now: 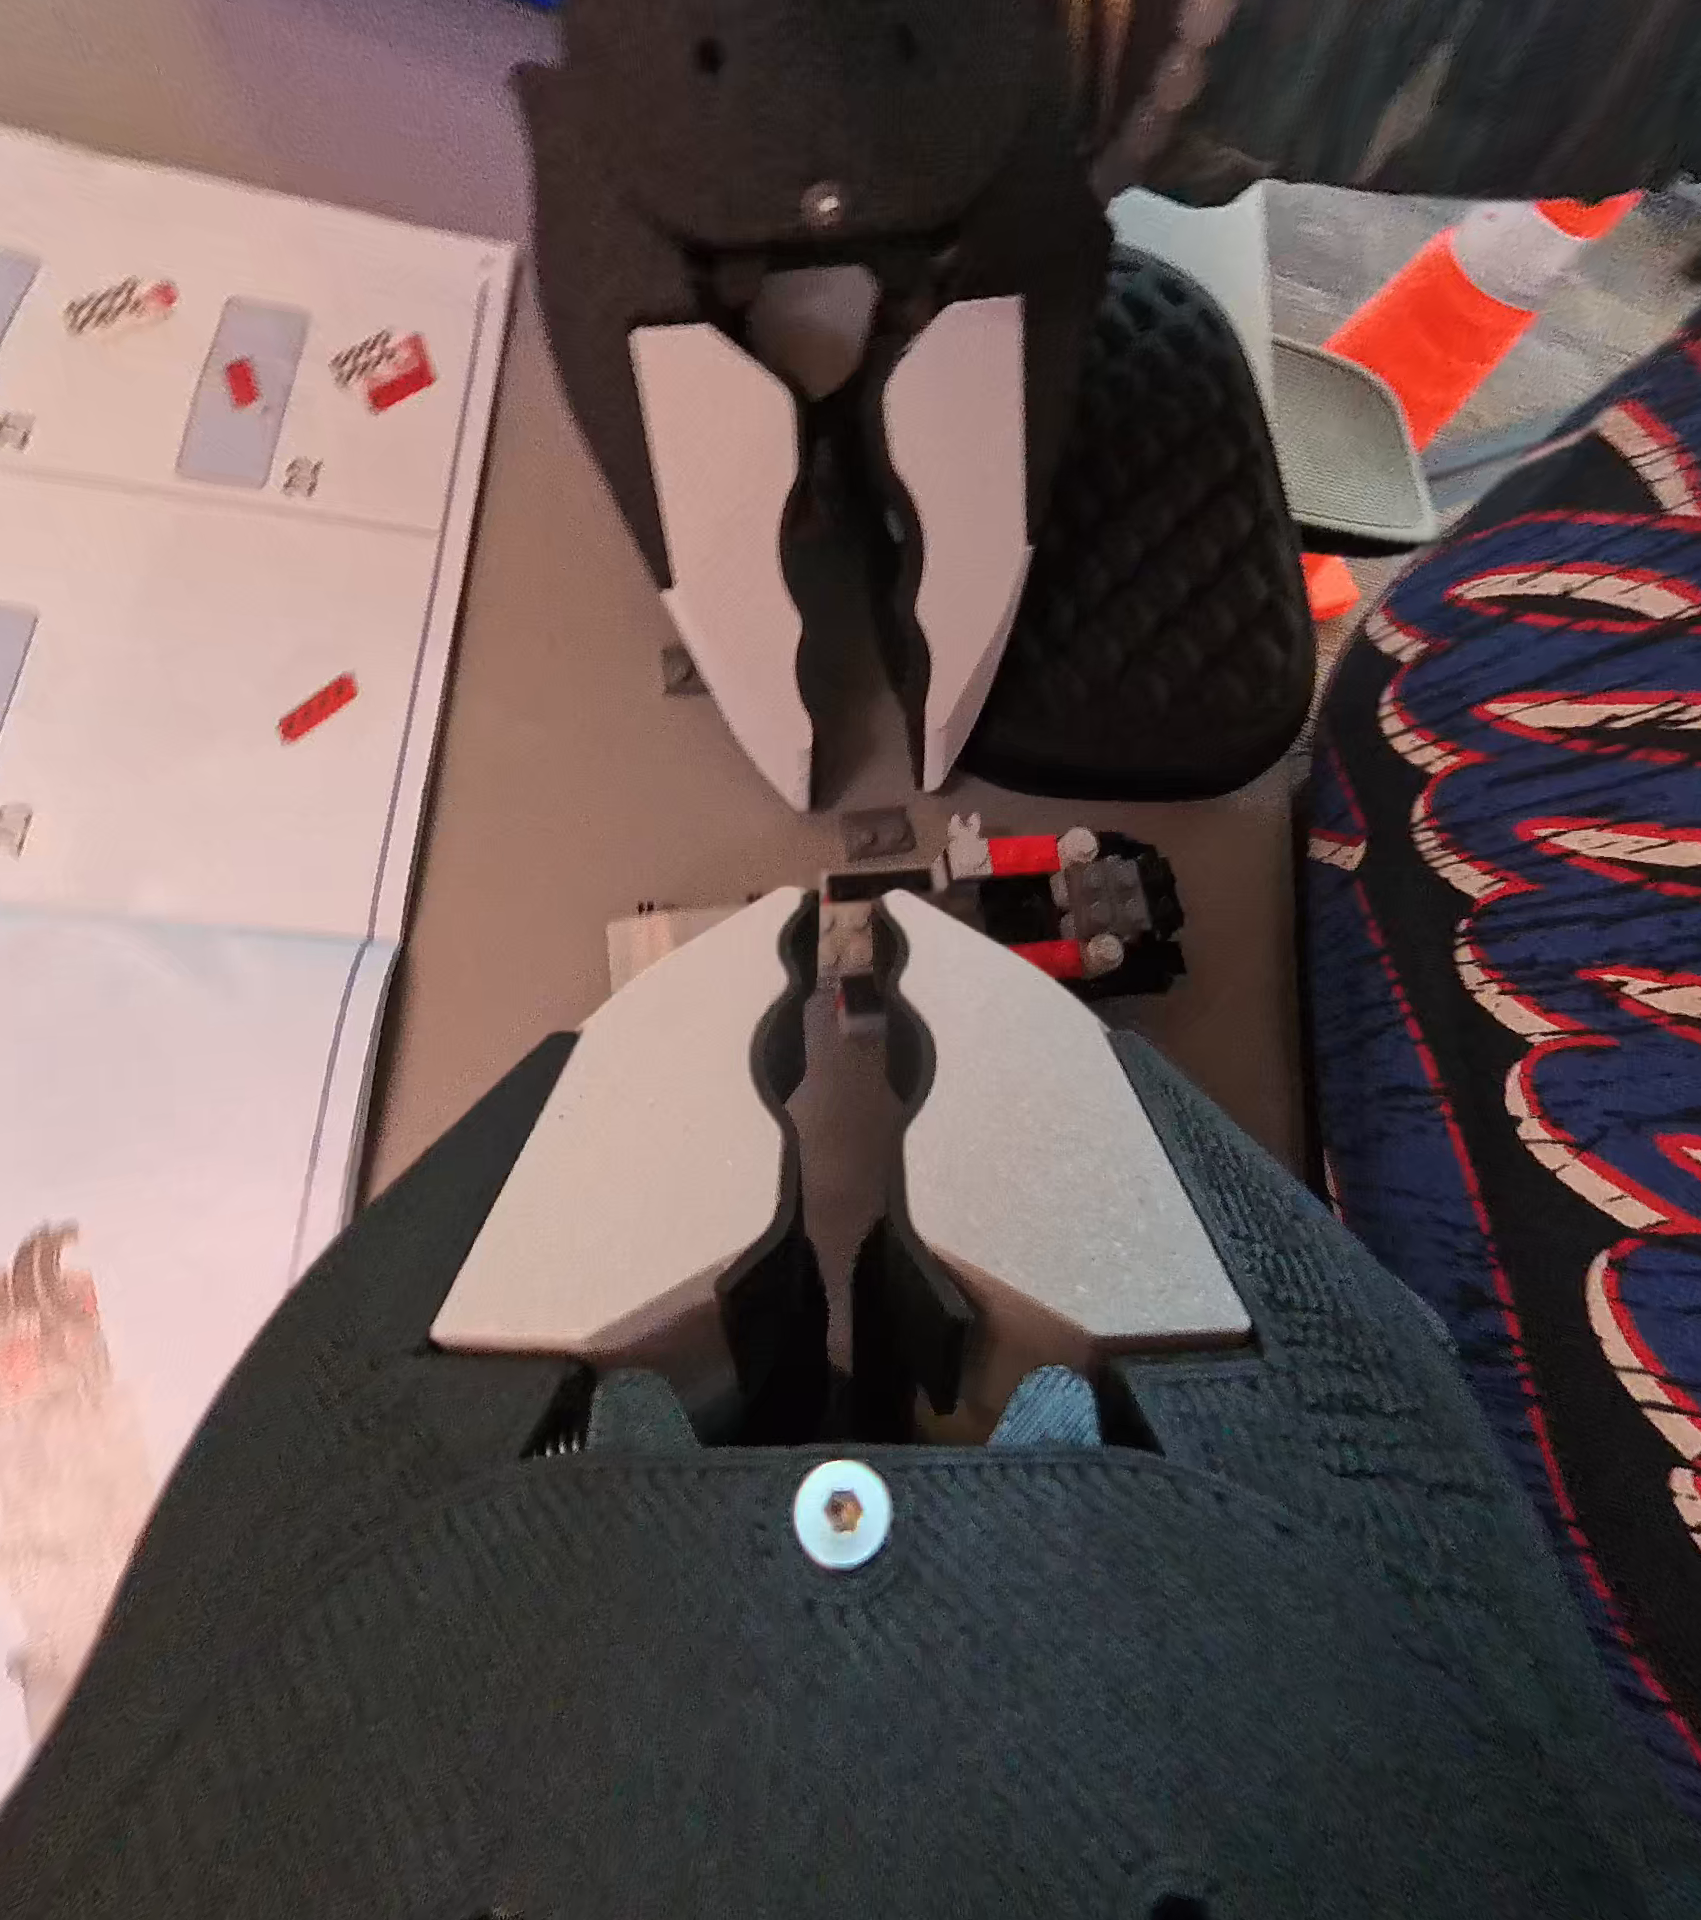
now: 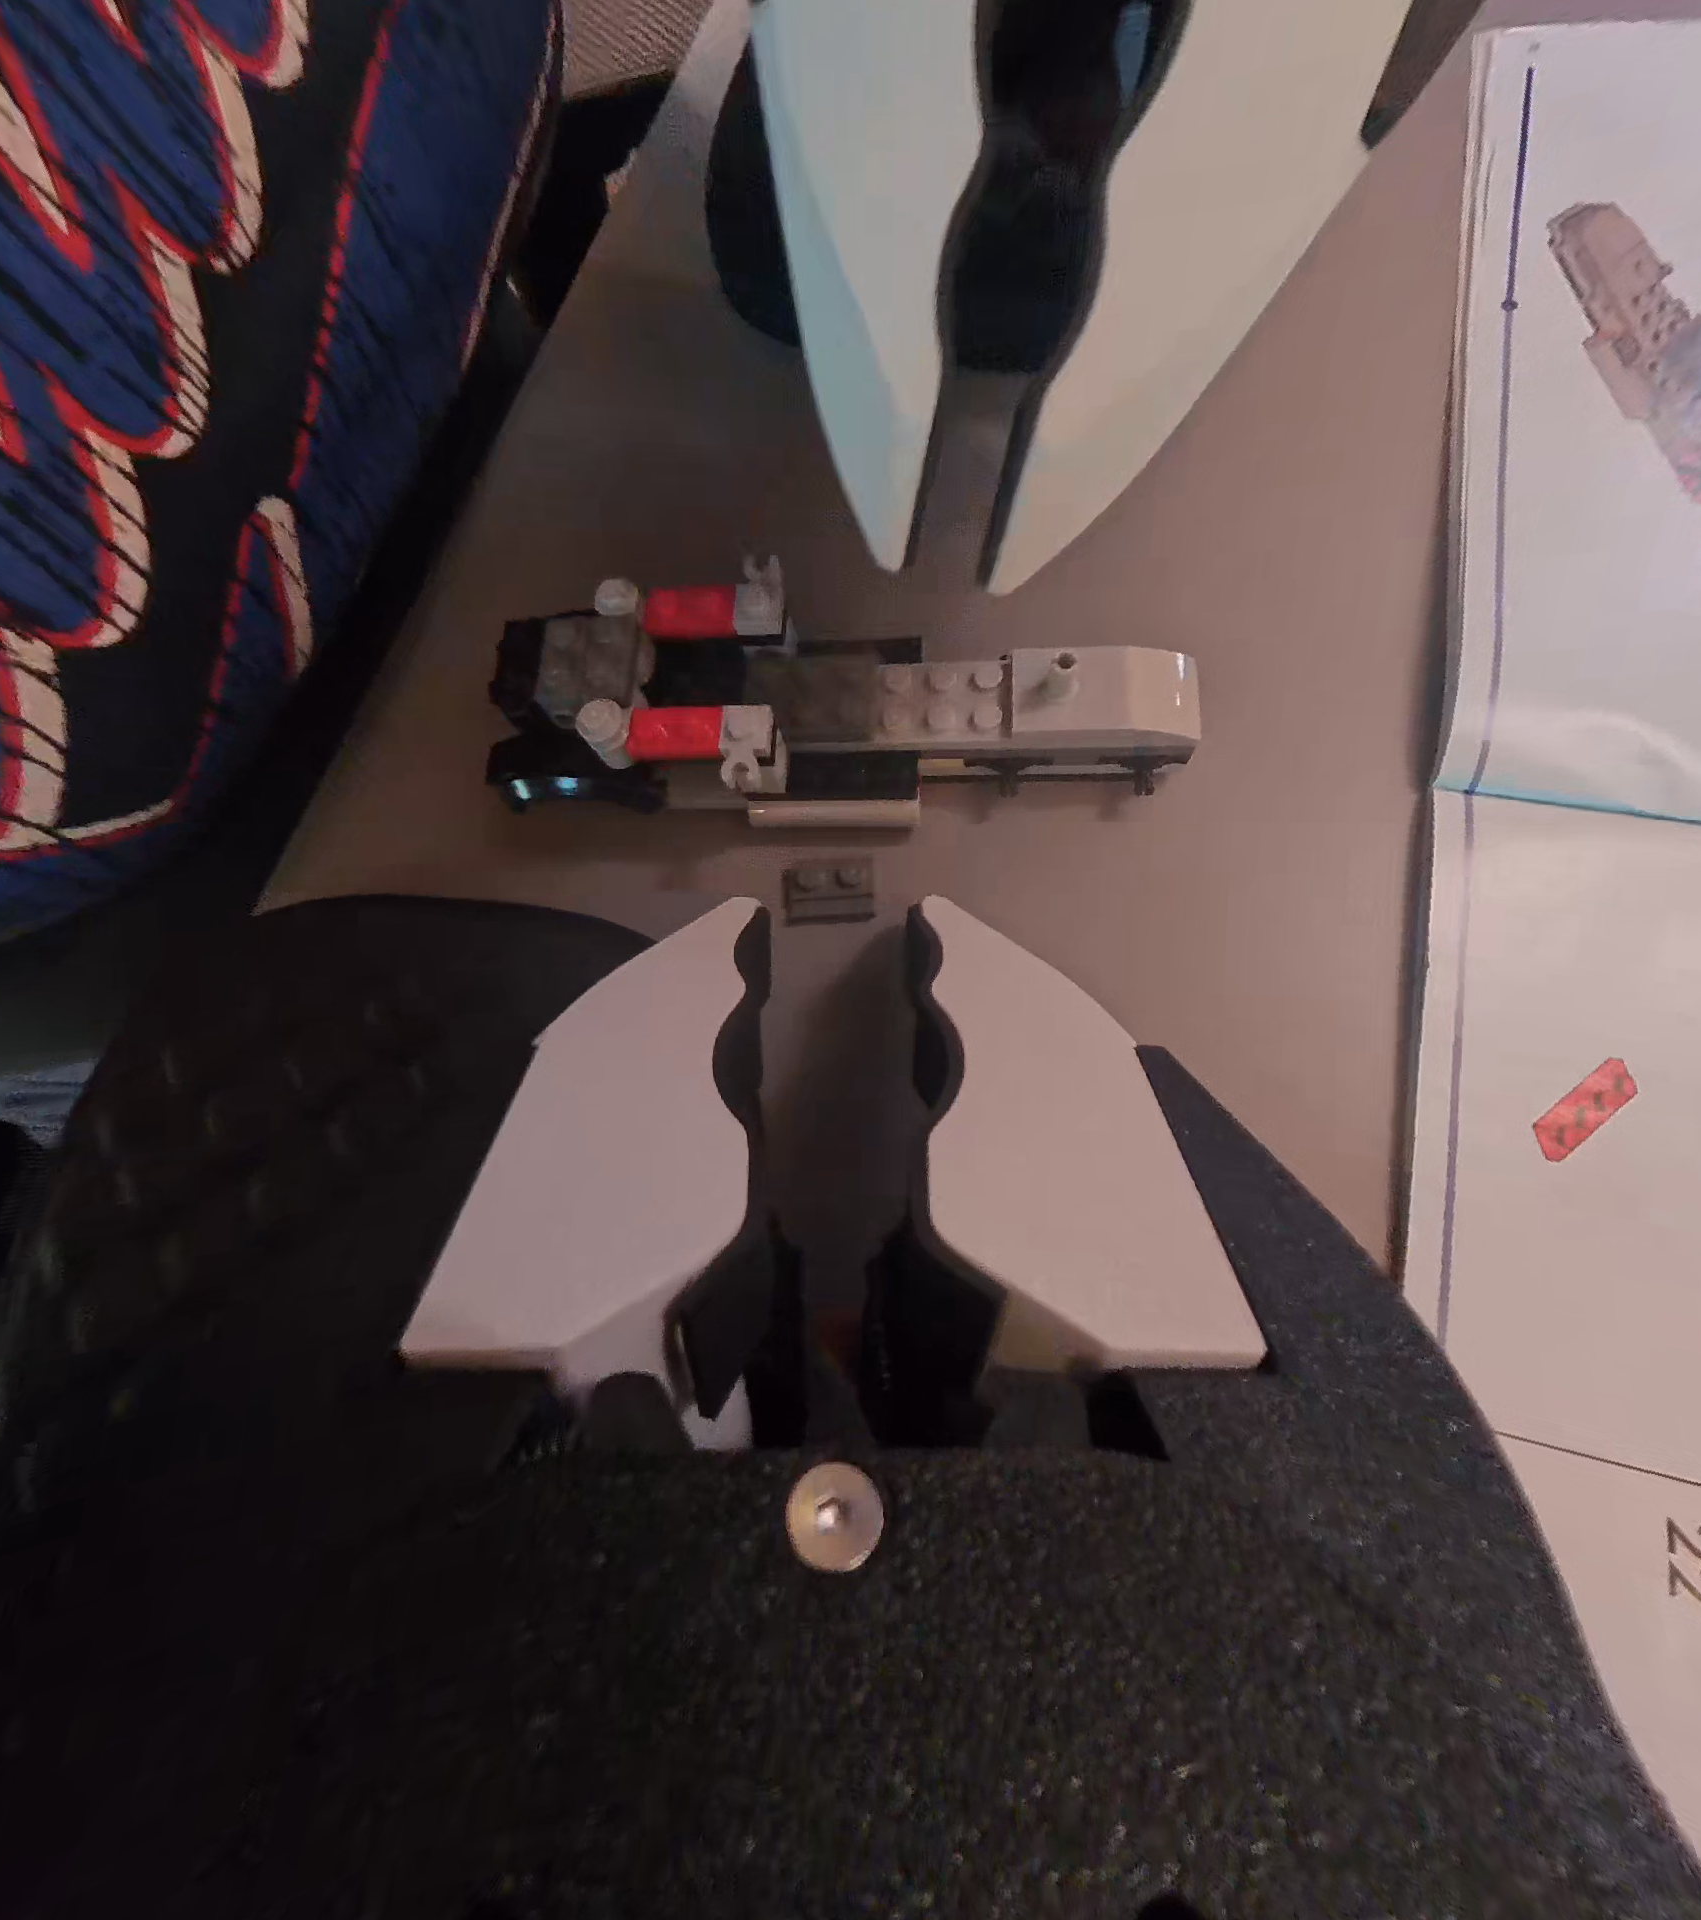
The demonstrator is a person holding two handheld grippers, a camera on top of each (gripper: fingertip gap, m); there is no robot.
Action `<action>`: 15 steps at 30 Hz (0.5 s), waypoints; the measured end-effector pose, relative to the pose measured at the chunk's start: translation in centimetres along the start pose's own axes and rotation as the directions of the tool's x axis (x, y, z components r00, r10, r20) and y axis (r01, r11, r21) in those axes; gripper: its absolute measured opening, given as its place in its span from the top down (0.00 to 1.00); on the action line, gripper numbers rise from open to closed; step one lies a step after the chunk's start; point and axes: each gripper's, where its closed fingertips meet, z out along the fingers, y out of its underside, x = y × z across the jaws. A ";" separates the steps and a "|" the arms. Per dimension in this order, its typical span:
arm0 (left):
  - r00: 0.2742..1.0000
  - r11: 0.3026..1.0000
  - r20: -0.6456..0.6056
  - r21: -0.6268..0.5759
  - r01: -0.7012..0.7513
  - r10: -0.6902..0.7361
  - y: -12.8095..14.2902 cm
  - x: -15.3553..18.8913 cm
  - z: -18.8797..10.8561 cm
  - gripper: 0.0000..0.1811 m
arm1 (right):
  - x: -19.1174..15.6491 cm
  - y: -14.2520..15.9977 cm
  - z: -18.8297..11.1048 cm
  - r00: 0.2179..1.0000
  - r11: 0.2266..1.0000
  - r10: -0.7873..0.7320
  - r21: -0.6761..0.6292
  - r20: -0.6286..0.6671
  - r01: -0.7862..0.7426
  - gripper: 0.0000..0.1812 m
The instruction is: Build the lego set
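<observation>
lego model [image 1: 1054,914]: near end hidden behind left hand-held gripper [image 1: 846,904] | instruction booklet [image 1: 150,623]: blurred, cut off at left edge

Tan table [image 2: 1241,582]: lego model [image 2: 825,707], booklet [image 2: 1604,935], plate [image 2: 828,890].

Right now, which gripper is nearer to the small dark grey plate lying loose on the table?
Right. The right gripper has its open fingertips just short of the small dark grey plate. The left gripper hangs beyond the lego model.
</observation>
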 end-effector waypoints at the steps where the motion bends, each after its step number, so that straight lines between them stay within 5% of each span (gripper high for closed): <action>1: 0.999 0.999 0.032 -0.005 0.032 -0.032 0.4 -0.2 -0.2 0.94 | 0.0 0.1 0.3 1.000 1.000 -0.023 -0.007 -0.014 0.023 0.86; 5: 0.977 0.981 0.086 0.015 0.195 -0.196 1.6 0.2 -0.4 0.88 | -0.2 0.0 1.0 0.997 0.997 -0.071 0.013 -0.040 0.071 0.91; 9: 0.951 0.953 0.079 0.070 0.294 -0.299 1.8 1.2 0.1 0.70 | 0.2 0.1 0.1 0.994 0.999 -0.008 0.040 -0.107 0.012 0.92; 12: 0.955 0.957 0.063 0.044 0.286 -0.288 2.2 2.5 0.6 0.54 | -0.2 -0.6 -1.1 0.987 0.996 0.018 0.089 -0.163 -0.004 0.92; 15: 0.975 0.979 0.095 -0.018 0.203 -0.200 3.0 3.4 1.5 0.51 | -0.7 -1.1 -1.4 0.979 0.997 0.036 0.080 -0.199 -0.020 0.92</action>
